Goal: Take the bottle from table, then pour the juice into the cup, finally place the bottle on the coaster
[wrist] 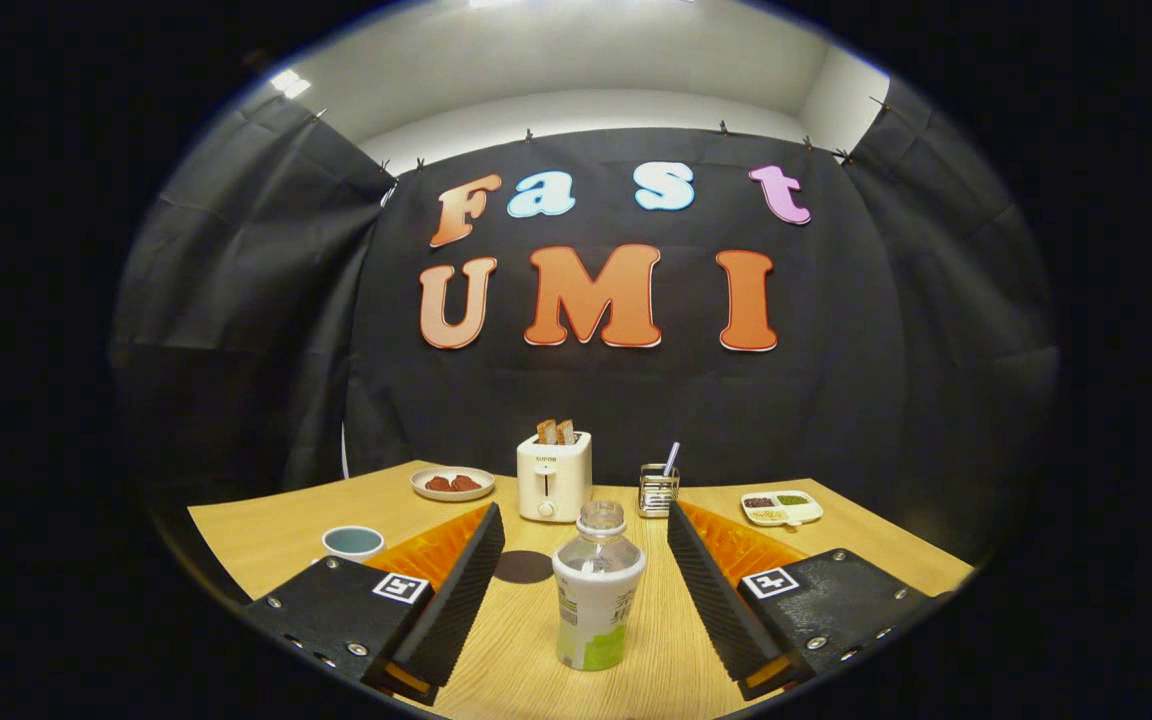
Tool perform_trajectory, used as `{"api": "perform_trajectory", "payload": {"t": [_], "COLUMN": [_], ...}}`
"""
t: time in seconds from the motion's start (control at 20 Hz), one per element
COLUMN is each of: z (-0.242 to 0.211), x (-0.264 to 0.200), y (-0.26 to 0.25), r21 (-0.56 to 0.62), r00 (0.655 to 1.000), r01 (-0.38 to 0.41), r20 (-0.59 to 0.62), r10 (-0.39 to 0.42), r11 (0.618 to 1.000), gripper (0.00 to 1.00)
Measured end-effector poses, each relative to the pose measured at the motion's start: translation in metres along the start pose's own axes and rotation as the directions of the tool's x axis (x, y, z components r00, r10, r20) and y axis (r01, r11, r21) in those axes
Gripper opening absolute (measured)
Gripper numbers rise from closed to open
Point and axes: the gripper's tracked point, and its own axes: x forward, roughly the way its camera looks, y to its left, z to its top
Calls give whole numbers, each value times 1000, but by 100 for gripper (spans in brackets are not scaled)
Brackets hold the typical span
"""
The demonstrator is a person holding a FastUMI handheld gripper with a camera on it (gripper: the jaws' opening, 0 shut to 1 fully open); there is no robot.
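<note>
Wooden counter (286, 535), booth. Step one: bottle (598, 590) upright between my wide-open jaws, untouched. Next: ease forward, close on its middle.

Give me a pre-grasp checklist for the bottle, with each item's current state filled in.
1. Claw open wide enough for the bottle: ok, a gap shows on both sides.
2. Bottle centred between the fingers: ok, roughly midway.
3. Bottle upright on the table: ok.
4. Bottle cap off for pouring: cannot tell, the top is clear and hard to read.
5. Cup reachable and upright: ok, it stands beyond the left finger.
6. Coaster free for the bottle: ok, the dark round mat just behind the bottle has nothing on it.
</note>
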Motion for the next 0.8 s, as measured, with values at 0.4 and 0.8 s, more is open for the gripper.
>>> {"api": "perform_trajectory", "payload": {"t": [0.4,0.8], "z": [-69,-97], "x": [25,35], "y": [-3,-5], "r21": [-24,-27], "r00": [990,979], "r01": [23,51], "r20": [-136,-197], "r10": [-26,-56], "r11": [999,998], "gripper": [98,78]}}
